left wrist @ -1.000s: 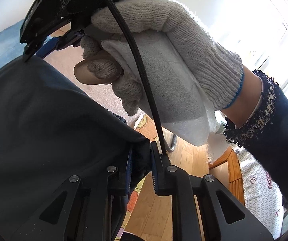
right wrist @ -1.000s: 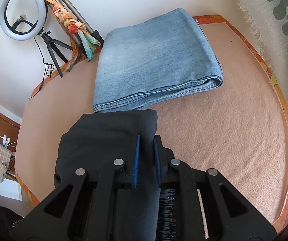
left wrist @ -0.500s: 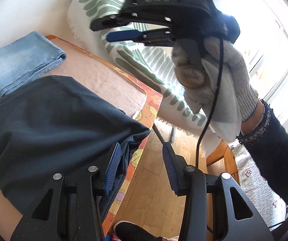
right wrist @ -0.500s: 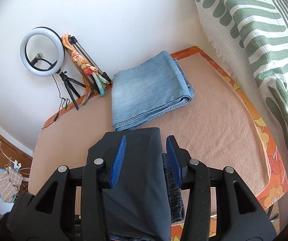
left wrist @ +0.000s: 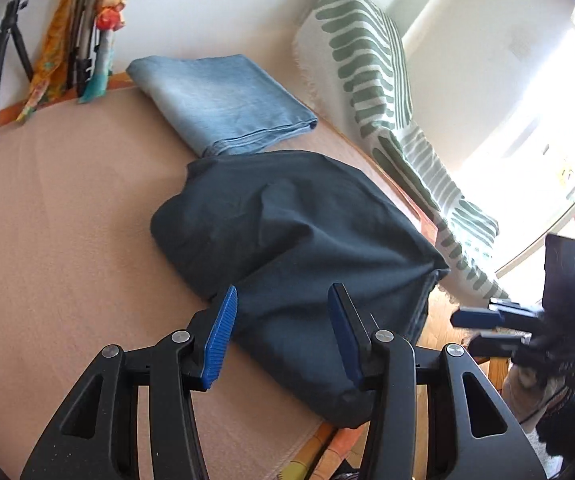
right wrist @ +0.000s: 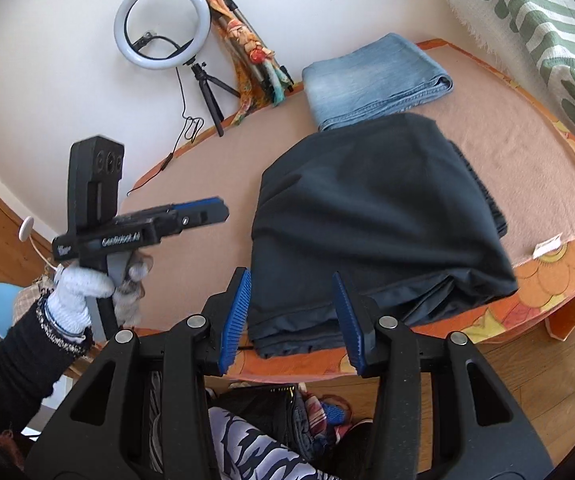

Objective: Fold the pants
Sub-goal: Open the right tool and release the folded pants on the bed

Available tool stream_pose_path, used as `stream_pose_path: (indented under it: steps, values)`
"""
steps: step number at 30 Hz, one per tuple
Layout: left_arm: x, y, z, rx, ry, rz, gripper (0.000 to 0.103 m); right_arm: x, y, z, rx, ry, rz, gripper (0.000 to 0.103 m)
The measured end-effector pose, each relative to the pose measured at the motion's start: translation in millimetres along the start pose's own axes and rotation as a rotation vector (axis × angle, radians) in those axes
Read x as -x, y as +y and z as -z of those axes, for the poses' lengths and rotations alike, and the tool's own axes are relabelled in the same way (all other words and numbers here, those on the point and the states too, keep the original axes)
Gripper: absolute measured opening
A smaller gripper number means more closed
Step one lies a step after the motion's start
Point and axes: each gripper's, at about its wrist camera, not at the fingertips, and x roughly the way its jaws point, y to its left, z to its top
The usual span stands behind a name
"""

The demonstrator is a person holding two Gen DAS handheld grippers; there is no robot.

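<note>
- The left hand-held gripper (left wrist: pixel 283 334), clamped on a corner of the dark pants (left wrist: pixel 307 248) a second ago, has let go; its jaws are opening, with nothing pinched between them.
- The right hand-held gripper (right wrist: pixel 293 316) has released the cloth too and stands open, clear of it.
- Both have pulled back toward the near edge of the counter (left wrist: pixel 67 220).
- The pants now lie folded, frame centre, in both views.
</note>
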Motion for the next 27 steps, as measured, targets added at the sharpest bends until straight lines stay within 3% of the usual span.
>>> stream_pose_path:
  steps: [7,13,22,23,25,27]
  values:
    - [-15,45,-5,0.129,0.01,0.01,0.046,-54,27,40,-0.066,0.112,-0.039,0.045]
    - [-23,64,-6,0.204,0.022,0.047,0.046,-85,25,34,-0.212,0.151,0.02,0.045]
    - [-46,86,-12,0.295,0.037,0.094,0.046,-94,24,47,-0.283,0.196,0.122,0.045]
    - [-49,87,-12,0.303,0.042,0.099,0.046,-96,26,46,-0.275,0.201,0.13,0.042]
    - [-53,92,-10,0.332,0.042,0.118,0.045,-97,29,45,-0.241,0.206,0.151,0.016]
    - [-55,96,-9,0.359,0.032,0.139,0.043,-96,23,47,-0.251,0.202,0.136,0.01]
